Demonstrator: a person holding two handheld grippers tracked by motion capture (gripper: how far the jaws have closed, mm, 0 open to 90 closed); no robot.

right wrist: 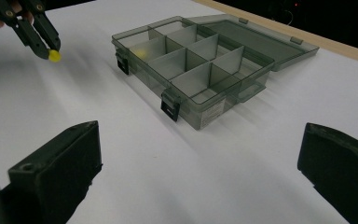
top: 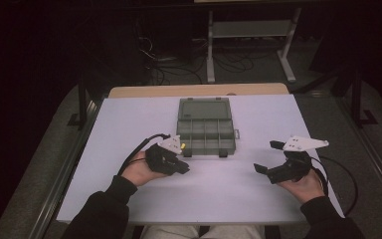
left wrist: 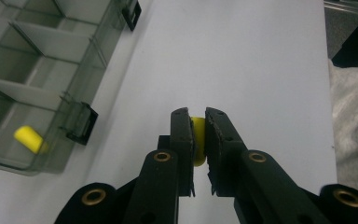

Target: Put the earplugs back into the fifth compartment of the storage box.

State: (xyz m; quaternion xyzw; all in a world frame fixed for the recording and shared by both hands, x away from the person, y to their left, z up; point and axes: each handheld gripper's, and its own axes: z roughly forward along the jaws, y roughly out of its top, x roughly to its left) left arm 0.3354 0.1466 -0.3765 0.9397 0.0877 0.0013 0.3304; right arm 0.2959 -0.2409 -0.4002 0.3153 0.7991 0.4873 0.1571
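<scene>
A grey see-through compartment box (top: 205,131) lies open at the table's middle, lid folded back. My left gripper (left wrist: 198,135) is shut on a small yellow piece (left wrist: 198,140), held just above the table a little to the front left of the box (left wrist: 37,60). From the right gripper view that yellow piece (right wrist: 54,56) pokes out from the left gripper's tips (right wrist: 44,44). Another yellow piece (left wrist: 29,138) lies in a near corner compartment. My right gripper (top: 268,157) rests at the table's front right, open, with nothing between its jaws (right wrist: 200,172).
The white table (top: 229,184) has bare surface in front of and to both sides of the box (right wrist: 200,60). Black latches hang on the box's front wall. A cable (top: 340,179) loops off the right gripper near the table's right edge. Dark floor and a metal stand lie beyond.
</scene>
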